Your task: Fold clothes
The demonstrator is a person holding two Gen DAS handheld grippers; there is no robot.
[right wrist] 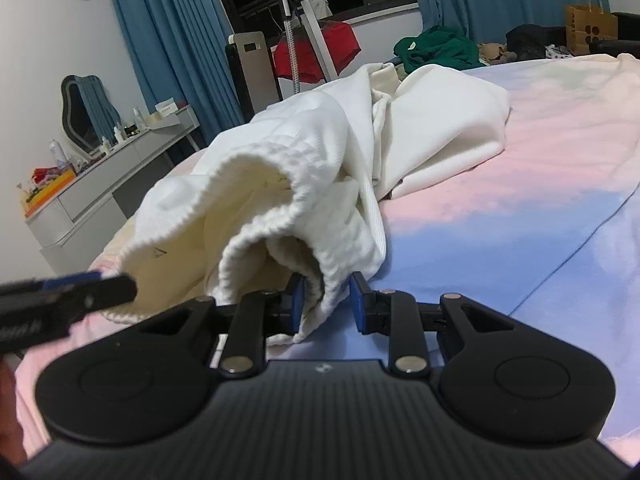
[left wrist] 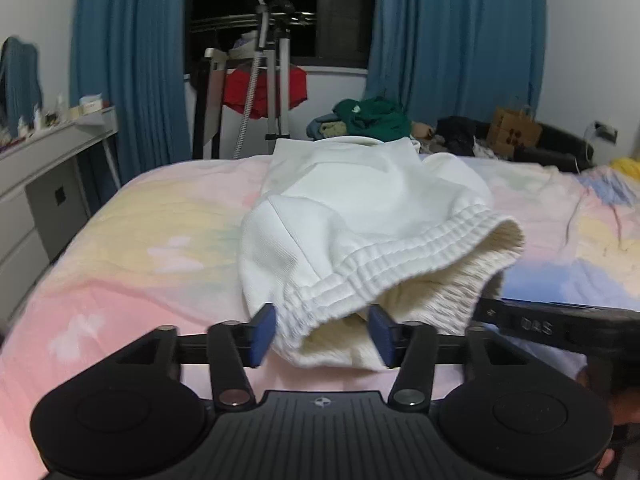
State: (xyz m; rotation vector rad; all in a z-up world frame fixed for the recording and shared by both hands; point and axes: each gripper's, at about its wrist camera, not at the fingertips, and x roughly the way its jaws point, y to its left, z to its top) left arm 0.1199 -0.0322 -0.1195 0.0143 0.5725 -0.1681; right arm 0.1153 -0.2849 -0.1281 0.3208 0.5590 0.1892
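While the left tool gapes, the right tool pinches white trousers — waistband.

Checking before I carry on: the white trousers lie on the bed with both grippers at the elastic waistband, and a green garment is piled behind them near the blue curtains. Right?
Nearly. The garment on the bed is white, both grippers work its elastic waistband, and the curtains are blue, but the left wrist view shows short legs, so these are shorts, not trousers.
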